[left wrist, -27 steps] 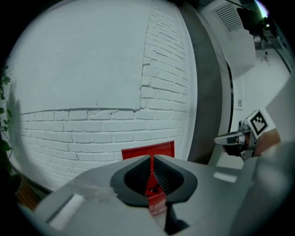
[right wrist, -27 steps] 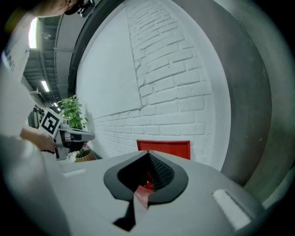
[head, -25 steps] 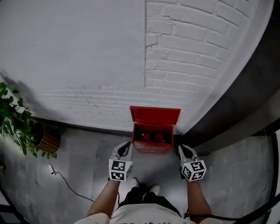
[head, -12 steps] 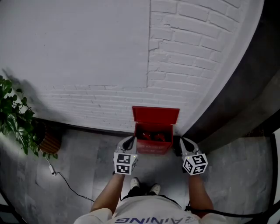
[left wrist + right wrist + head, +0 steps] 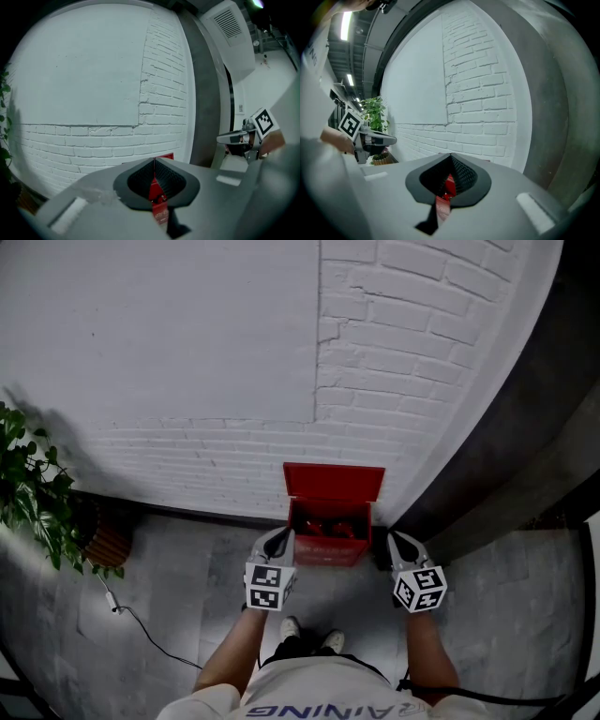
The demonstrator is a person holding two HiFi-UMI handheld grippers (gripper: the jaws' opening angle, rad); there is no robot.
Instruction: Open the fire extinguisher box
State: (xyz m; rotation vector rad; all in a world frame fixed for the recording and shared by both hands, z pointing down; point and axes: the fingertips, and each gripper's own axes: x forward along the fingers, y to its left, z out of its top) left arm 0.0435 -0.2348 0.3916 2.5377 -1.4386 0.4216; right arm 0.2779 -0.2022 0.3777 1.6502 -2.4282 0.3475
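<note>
The red fire extinguisher box (image 5: 330, 551) stands on the floor against the white brick wall. Its lid (image 5: 334, 481) is raised and leans back on the wall, and red extinguishers show inside. My left gripper (image 5: 280, 538) hovers beside the box's left front corner, jaws shut with nothing between them. My right gripper (image 5: 399, 541) hovers just off the box's right side, also shut and empty. In the left gripper view the pads meet at the tip (image 5: 154, 161), with the box (image 5: 160, 210) showing red below them. The right gripper view shows the same: closed tips (image 5: 450, 157) over the box (image 5: 442, 206).
A potted plant (image 5: 36, 498) in a ribbed pot (image 5: 108, 542) stands at the left, with a thin cable (image 5: 141, 629) trailing over the grey floor. A dark pillar (image 5: 487, 465) rises right of the box. My shoes (image 5: 309, 638) are just behind the grippers.
Both grippers have moved a little forward and now flank the box. The lid has stayed up against the wall.
</note>
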